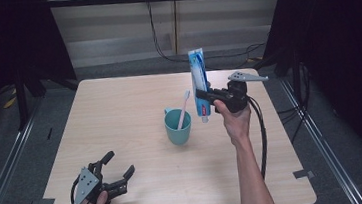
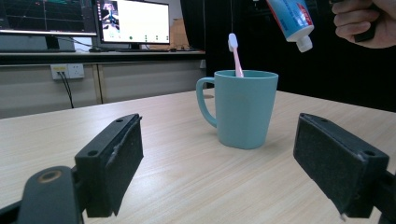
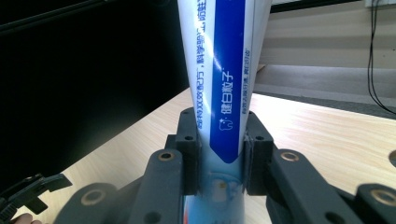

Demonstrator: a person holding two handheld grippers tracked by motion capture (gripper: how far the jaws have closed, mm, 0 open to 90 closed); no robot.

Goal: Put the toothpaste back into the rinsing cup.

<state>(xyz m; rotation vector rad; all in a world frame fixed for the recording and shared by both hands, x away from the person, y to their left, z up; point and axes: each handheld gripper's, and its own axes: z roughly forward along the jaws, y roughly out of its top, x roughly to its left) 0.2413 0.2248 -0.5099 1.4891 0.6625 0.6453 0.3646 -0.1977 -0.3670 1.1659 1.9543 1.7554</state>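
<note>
Between the black pads of the right gripper, clamped tight from both sides, sits a blue-and-white plastic toothpaste tube, held upright in the air with its white cap pointing down, just right of and above the rim of a teal plastic mug. A pink toothbrush with a white head leans inside that mug, bristle end up. The right hand grips the tool from below, its cable trailing down along the forearm.

Over at the near left corner, the left gripper rests low by the pale wooden table, jaws spread wide with nothing between them.

Now the right gripper view gets us in close: the tube fills the gap between the pads, and white Chinese characters with a small tooth logo run along the blue band; too fine to read with confidence. The left gripper view looks level across the tabletop, showing the mug's handle on its left side, the toothbrush head poking up, and the tube's cap hanging above and to the right of the rim. It also catches lit monitors on a desk behind.
</note>
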